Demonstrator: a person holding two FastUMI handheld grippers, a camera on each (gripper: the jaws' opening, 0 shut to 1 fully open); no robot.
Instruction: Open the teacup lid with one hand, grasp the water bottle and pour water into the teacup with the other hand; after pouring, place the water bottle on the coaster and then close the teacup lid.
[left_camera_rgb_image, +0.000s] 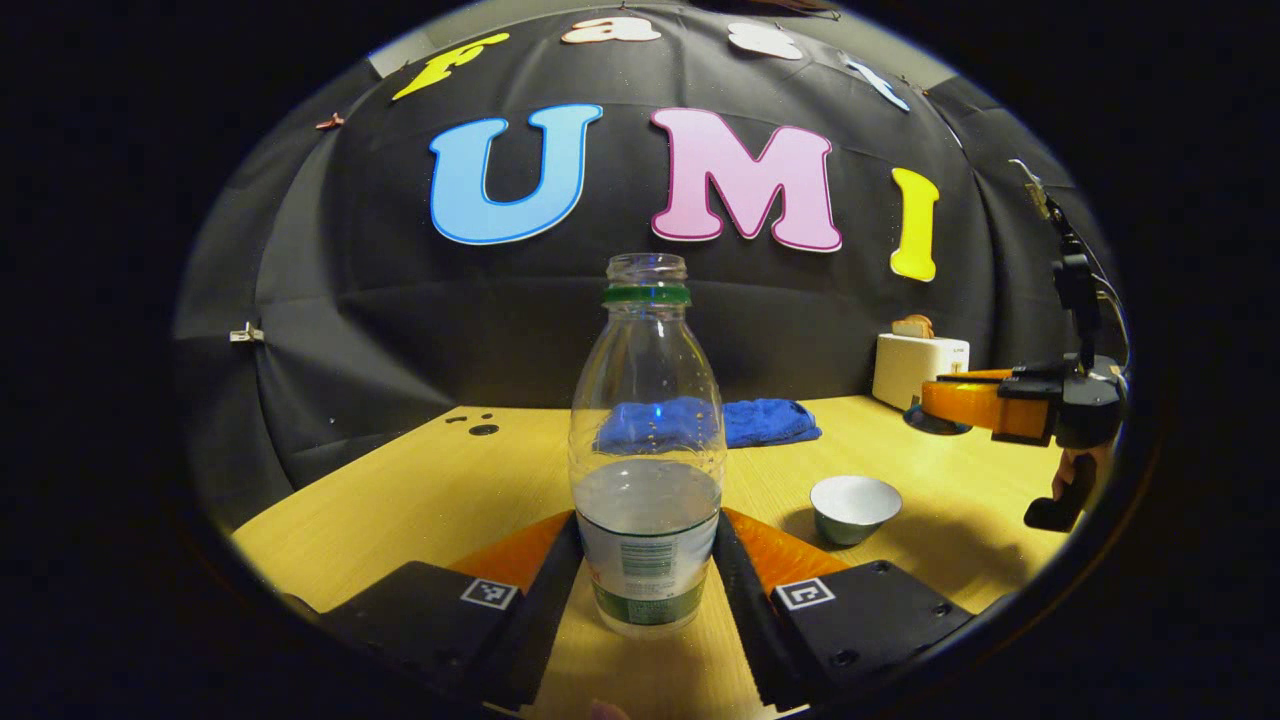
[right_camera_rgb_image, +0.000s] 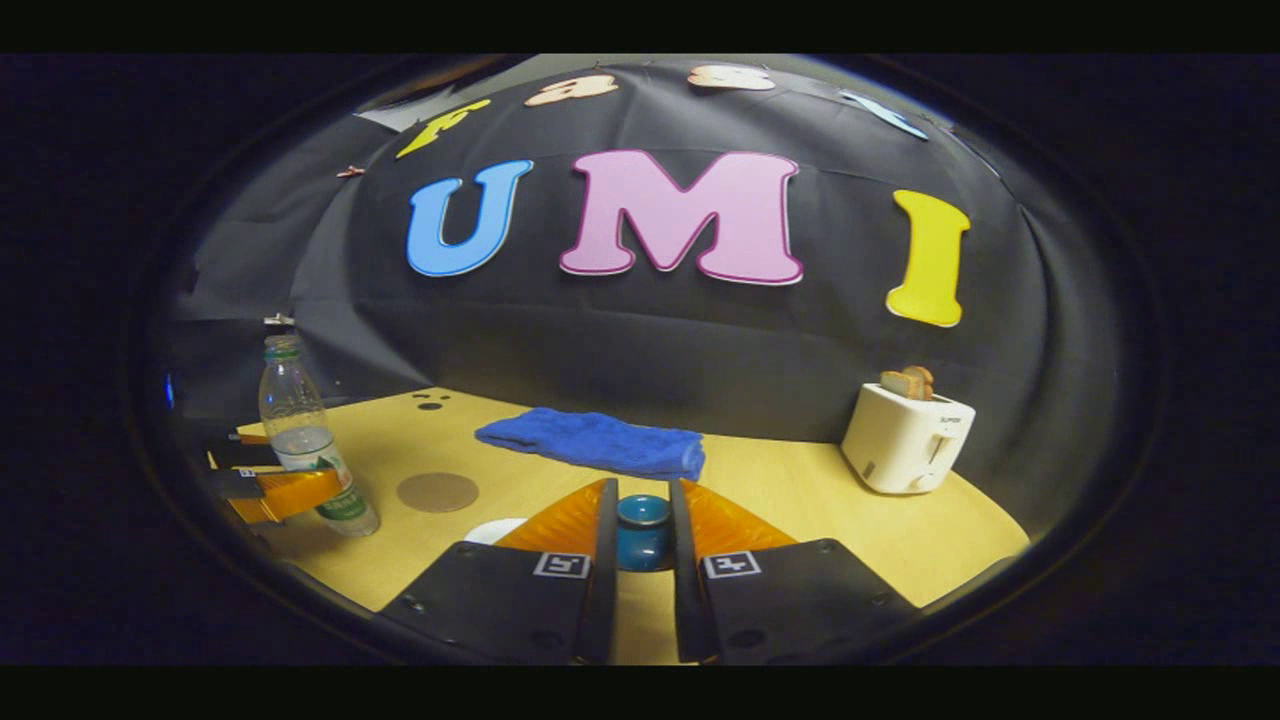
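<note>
Bottle: a clear water bottle (left_camera_rgb_image: 647, 450) stood upright on the wooden table (left_camera_rgb_image: 420, 500), centre of the left gripper view, cap off, green ring at the neck, water reaching roughly the lower half.
Left gripper: the left gripper (left_camera_rgb_image: 647, 560) sat at the bottom centre of its own view, fingers on either side of the bottle's lower body and pressed against its label band; clamped on the bottle.
Cup: an open teacup (left_camera_rgb_image: 855, 508), pale inside, rested on the table lower right of the bottle, apart from it.
Right gripper: in the right gripper view the right gripper (right_camera_rgb_image: 643, 540) held a small blue lid knob (right_camera_rgb_image: 642, 530) between its fingers at bottom centre, fingers close in on both sides; clamped on the lid. It also appeared at the right edge of the left gripper view, raised above the table.
Coaster: a round brown coaster (right_camera_rgb_image: 437, 491) lay on the table, left of centre in the right gripper view, just right of the bottle.
Background: blue cloth (right_camera_rgb_image: 595, 443) by the back wall; white toaster (right_camera_rgb_image: 907, 437) with bread, right side.
</note>
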